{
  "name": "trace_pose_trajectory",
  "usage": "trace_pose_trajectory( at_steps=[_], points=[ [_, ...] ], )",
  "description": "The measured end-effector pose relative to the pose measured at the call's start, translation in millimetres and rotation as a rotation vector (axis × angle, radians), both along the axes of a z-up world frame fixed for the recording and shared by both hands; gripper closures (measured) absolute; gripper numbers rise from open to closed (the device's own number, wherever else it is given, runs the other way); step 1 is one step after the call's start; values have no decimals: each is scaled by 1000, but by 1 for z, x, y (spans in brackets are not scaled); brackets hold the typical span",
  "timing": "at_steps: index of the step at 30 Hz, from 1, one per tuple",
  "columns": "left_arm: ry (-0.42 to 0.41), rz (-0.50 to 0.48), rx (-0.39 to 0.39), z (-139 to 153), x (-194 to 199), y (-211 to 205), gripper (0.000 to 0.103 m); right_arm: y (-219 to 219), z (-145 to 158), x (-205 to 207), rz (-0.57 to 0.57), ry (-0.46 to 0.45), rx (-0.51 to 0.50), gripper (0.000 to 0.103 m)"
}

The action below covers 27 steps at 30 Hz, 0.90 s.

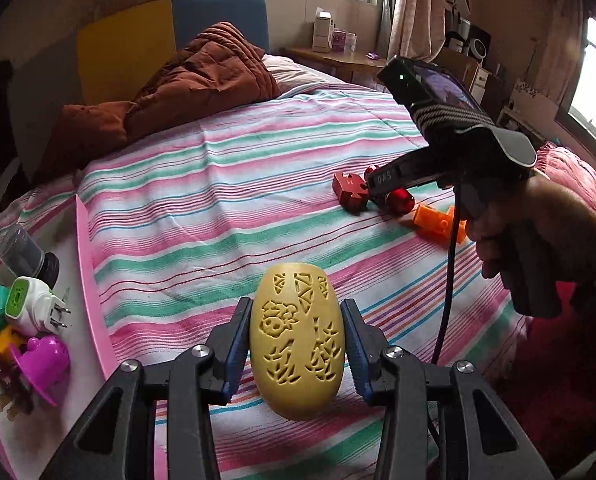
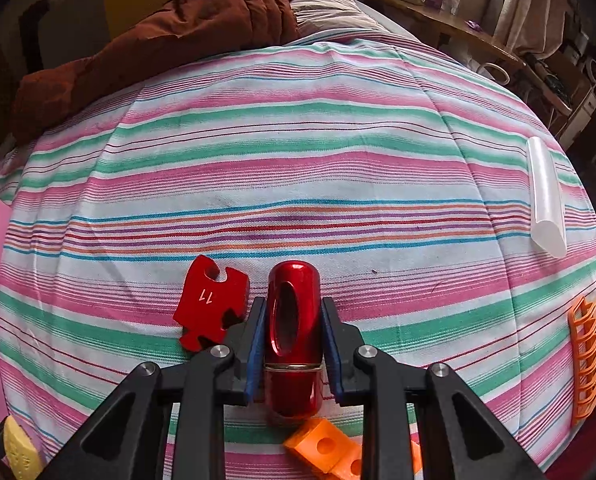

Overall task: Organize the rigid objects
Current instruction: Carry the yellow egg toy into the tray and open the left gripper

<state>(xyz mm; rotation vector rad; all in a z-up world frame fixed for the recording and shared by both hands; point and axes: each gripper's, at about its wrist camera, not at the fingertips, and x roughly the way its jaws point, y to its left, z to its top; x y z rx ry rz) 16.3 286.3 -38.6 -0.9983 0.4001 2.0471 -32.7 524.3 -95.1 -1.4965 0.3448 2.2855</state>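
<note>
Bed (image 2: 298, 128) – covered by a sheet striped pink, green and white, with thin blue, orange and red lines. Rust-brown quilt (image 1: 170, 92) bunched at the far end, pale pillow (image 1: 294, 74) beside it. Lying on the sheet: red puzzle-shaped block (image 2: 208, 306) marked 11, orange block with round holes (image 2: 326, 450), orange lattice piece (image 2: 584, 360) at the right edge, translucent white tube (image 2: 546, 196) further off. Pink tray (image 1: 92, 280) sits at the left – holds a white plug (image 1: 34, 306), a purple piece (image 1: 44, 362), a dark bottle (image 1: 28, 256).

Striped bedspread (image 2: 298, 168) lies open ahead; rumpled brown quilt (image 2: 170, 40) blocks beyond.
</note>
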Motion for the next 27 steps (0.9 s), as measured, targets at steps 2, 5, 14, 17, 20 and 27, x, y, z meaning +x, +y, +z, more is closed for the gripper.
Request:
trace_pose_trajectory(
  at_steps=[2,5,14,17,20,27],
  points=[
    [5,15,15,8,2,-5,59,3,3,8,6,4,11,78],
    [11,44,23,19,2,-15,59,-1,2,4,20,8,30,78],
    [15,104,73,42,3,-46,59,-1,-2,1,31,9,45,77],
    [19,122,88,47,3,-57,59,-3,-2,1,37,7,60,78],
    [17,143,102,51,2,-66,59,-5,-2,1,42,6,71,78],
    [9,224,140,58,-7,-103,59,-9,-2,3,52,5,96,78]
  ],
)
